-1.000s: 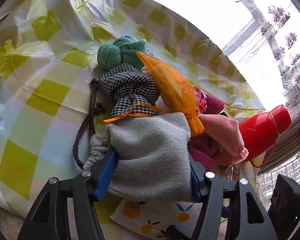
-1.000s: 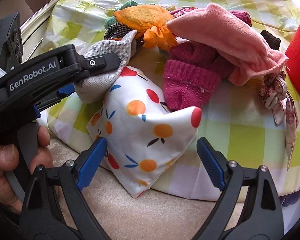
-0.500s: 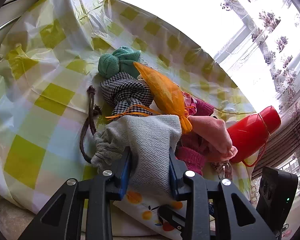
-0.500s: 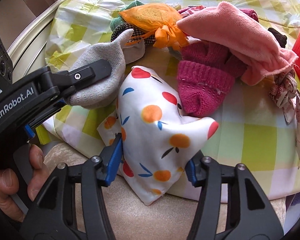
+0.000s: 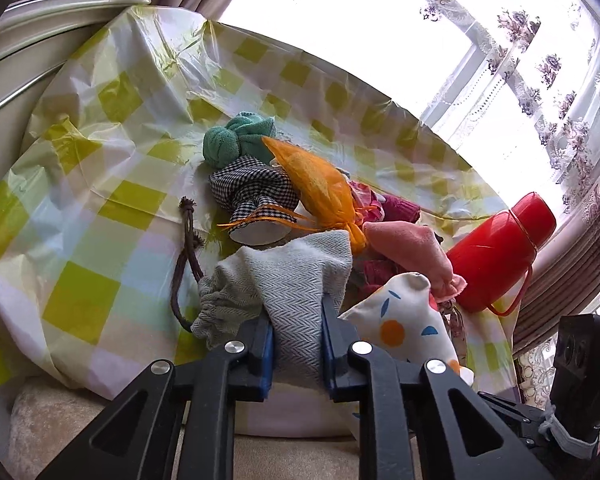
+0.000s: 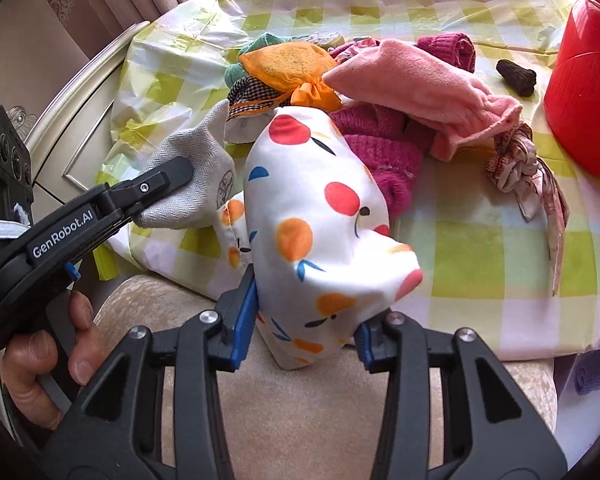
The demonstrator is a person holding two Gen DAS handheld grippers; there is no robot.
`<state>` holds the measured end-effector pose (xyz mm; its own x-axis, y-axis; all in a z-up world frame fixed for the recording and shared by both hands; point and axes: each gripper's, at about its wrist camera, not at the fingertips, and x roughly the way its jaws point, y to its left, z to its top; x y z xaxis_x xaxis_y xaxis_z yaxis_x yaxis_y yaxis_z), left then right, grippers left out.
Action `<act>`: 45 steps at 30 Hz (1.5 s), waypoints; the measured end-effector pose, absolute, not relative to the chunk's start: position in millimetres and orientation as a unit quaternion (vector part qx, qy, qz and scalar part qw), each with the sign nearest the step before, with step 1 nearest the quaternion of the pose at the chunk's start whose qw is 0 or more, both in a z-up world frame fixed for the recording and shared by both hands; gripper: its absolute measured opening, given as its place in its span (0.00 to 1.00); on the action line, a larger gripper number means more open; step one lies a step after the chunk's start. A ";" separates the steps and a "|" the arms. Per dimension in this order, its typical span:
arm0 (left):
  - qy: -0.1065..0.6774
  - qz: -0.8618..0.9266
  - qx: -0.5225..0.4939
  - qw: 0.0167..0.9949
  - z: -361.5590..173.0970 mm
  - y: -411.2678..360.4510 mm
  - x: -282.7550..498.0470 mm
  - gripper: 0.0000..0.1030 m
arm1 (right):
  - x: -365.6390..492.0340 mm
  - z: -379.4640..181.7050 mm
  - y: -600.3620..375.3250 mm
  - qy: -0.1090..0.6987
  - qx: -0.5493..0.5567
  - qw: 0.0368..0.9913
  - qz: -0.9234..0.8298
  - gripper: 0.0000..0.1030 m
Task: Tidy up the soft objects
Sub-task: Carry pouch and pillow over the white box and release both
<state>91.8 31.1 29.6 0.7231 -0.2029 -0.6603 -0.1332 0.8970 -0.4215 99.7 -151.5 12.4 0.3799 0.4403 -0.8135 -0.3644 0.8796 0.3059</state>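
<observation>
Grey herringbone pouch point(image 5: 296, 280) sits clamped in my left gripper point(image 5: 297, 344); my right gripper point(image 6: 306, 336) has just been closing, jaws pinching the fruit-print pouch point(image 6: 320, 232).

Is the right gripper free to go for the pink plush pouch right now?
Probably not. The right gripper has just closed its jaws on the fruit-print pouch, which it would have to release first. The pink plush pouch itself lies uncovered on top of the pile.

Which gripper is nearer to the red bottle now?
Right. The right gripper, shut on the fruit-print pouch, sits on the red bottle's side; the left gripper, clamping the grey herringbone bag, is farther.
</observation>
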 end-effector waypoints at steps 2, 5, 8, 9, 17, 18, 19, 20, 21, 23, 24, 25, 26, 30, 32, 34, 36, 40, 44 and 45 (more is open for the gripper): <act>0.368 -0.018 -0.218 0.904 33.9 26.3 87.4 0.19 | 95.4 17.2 -159.3 0.496 0.043 0.833 0.242 0.42; 0.362 -0.017 -0.202 0.910 41.6 18.9 80.7 0.18 | 88.9 24.6 -170.5 0.488 0.047 0.838 0.239 0.42; 0.356 -0.022 -0.188 0.915 49.4 9.9 74.1 0.18 | 83.0 31.8 -185.7 0.480 0.056 0.844 0.234 0.42; 0.355 -0.026 -0.185 0.916 51.5 6.5 72.4 0.18 | 81.0 33.7 -192.5 0.479 0.060 0.845 0.231 0.42; 0.356 -0.070 -0.155 0.919 63.0 -39.0 63.7 0.18 | 64.4 40.0 -249.1 0.471 0.087 0.857 0.189 0.41; 0.357 -0.078 -0.151 0.919 64.4 -46.4 63.1 0.18 | 62.1 40.7 -257.5 0.470 0.090 0.859 0.182 0.41; 0.358 -0.087 -0.146 0.918 65.7 -54.2 62.4 0.18 | 59.9 41.2 -266.1 0.470 0.093 0.860 0.175 0.41; 0.358 -0.096 -0.140 0.918 67.2 -62.4 61.3 0.18 | 58.0 41.6 -274.8 0.469 0.096 0.862 0.167 0.41; 0.358 -0.104 -0.136 0.918 68.7 -70.4 60.7 0.18 | 55.5 41.6 -283.1 0.468 0.097 0.864 0.160 0.41; 0.360 -0.123 -0.126 0.916 71.9 -86.9 59.6 0.18 | 50.4 41.5 -300.8 0.469 0.102 0.866 0.143 0.41; 0.360 -0.133 -0.121 0.916 73.4 -95.4 59.1 0.18 | 48.0 41.4 -310.1 0.468 0.105 0.867 0.135 0.41; 0.360 -0.141 -0.116 0.915 75.1 -104.1 58.2 0.19 | 45.4 41.8 -319.0 0.468 0.106 0.868 0.126 0.41; 0.360 -0.150 -0.112 0.914 76.7 -113.2 57.9 0.18 | 43.1 42.0 -328.1 0.468 0.108 0.869 0.118 0.41; 0.363 -0.189 -0.092 0.908 79.5 -151.1 56.1 0.19 | 34.2 40.6 -365.4 0.469 0.118 0.872 0.080 0.41; 0.364 -0.209 -0.080 0.904 81.0 -170.3 54.6 0.19 | 29.2 39.1 -383.4 0.471 0.124 0.871 0.062 0.41; 0.365 -0.231 -0.068 0.899 82.4 -189.6 52.4 0.19 | 24.2 37.2 -400.2 0.473 0.131 0.870 0.045 0.41; 0.366 -0.250 -0.056 0.895 83.4 -208.5 50.8 0.19 | 20.3 35.7 -415.6 0.475 0.137 0.869 0.029 0.41; 0.369 -0.286 -0.033 0.884 84.7 -244.0 47.2 0.19 | 11.7 32.4 -441.1 0.476 0.150 0.866 0.002 0.41; 0.374 -0.318 -0.011 0.871 84.8 -274.2 45.6 0.19 | -0.8 28.0 -463.3 0.479 0.165 0.862 -0.018 0.41; 0.376 -0.325 -0.007 0.868 84.3 -280.4 44.4 0.19 | -3.9 27.0 -467.5 0.480 0.168 0.861 -0.022 0.41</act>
<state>44.4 -280.4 84.3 0.5054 -0.5701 -0.6478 0.5591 0.7881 -0.2574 -3.9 -467.5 27.0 0.5379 0.1229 -0.8340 0.1998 0.9426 0.2677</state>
